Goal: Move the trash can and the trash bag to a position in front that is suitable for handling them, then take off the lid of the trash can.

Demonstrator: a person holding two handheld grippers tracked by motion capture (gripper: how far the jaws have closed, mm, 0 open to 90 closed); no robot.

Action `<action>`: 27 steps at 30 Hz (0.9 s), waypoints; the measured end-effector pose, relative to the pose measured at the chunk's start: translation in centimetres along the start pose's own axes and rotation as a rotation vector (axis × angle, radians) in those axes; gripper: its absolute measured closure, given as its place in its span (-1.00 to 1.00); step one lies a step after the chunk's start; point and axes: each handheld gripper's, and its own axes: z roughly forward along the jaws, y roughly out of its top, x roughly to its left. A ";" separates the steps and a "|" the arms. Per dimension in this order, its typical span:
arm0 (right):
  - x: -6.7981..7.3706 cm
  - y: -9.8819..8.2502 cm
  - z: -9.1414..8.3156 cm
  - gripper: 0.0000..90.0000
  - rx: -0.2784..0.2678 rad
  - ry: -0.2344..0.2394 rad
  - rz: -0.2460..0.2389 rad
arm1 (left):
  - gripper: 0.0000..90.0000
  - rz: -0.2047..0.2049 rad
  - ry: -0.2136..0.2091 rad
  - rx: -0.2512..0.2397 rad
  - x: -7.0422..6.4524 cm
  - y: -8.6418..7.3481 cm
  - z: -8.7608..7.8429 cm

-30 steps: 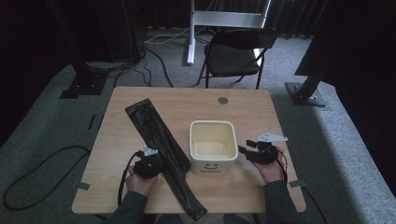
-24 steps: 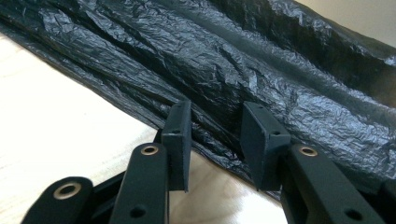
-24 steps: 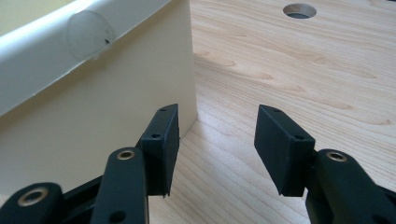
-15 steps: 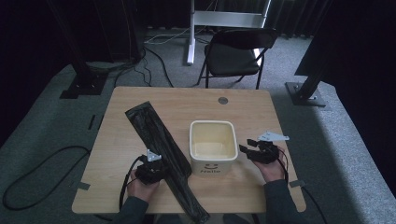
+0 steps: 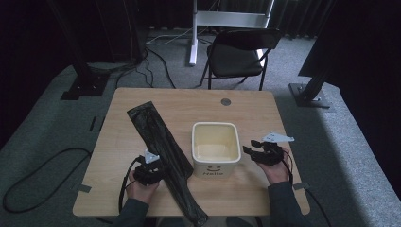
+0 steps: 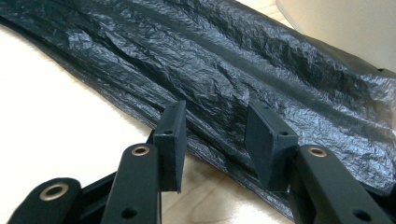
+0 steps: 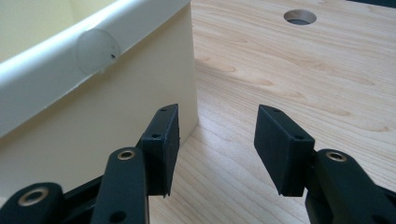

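One bench [image 5: 142, 198], light wood, round hole [image 5: 226, 101] near far edge; wide bare wood along far half and right side, narrower bare strip at left. One long black plastic bag [image 5: 158, 142], crinkled, flattened, laid diagonally from far left toward near edge, near end poking past bench front; right edge just beside bin base. One cream square bin [image 5: 215, 146], open top, inside bare, smiley and lettering on front face, standing about mid-bench toward near side. One folding chair [image 5: 239, 56] on carpet beyond far edge, white stand post [image 5: 193, 28] next to it, dark stand bases left and right of bench, cables on floor at left.

Two tools. Left tool [image 5: 158, 169] low at near left, held by hand [image 5: 142, 189], jaws apart, tips against left edge of bag; in left gripper view left tool [image 6: 212, 135] with both pads resting on or just over wrinkled plastic, nothing between them, bin wall at upper right corner. Right tool [image 5: 249, 150] just right of bin, held by hand [image 5: 274, 170], grey plate on top, jaws apart, clamped on nothing; in right gripper view right tool [image 7: 215, 144] with left pad close beside bin corner, contact unclear, right pad over bare wood, open bench ahead up to hole.
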 end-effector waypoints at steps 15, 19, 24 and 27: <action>0.4 4.3 -1.1 0.14 -0.042 0.004 -0.042 | 0.23 -0.024 -0.015 -0.083 1.8 0.4 -1.5; 0.7 5.7 -0.9 0.14 -0.046 0.018 -0.056 | 0.22 -0.022 -0.018 -0.092 2.0 0.5 -1.6; 1.2 6.9 0.0 0.15 -0.039 0.027 -0.064 | 0.21 -0.016 -0.010 -0.089 2.3 0.5 -1.6; 1.5 7.7 0.5 0.15 -0.041 0.032 -0.068 | 0.22 -0.020 -0.006 -0.088 2.5 0.6 -1.5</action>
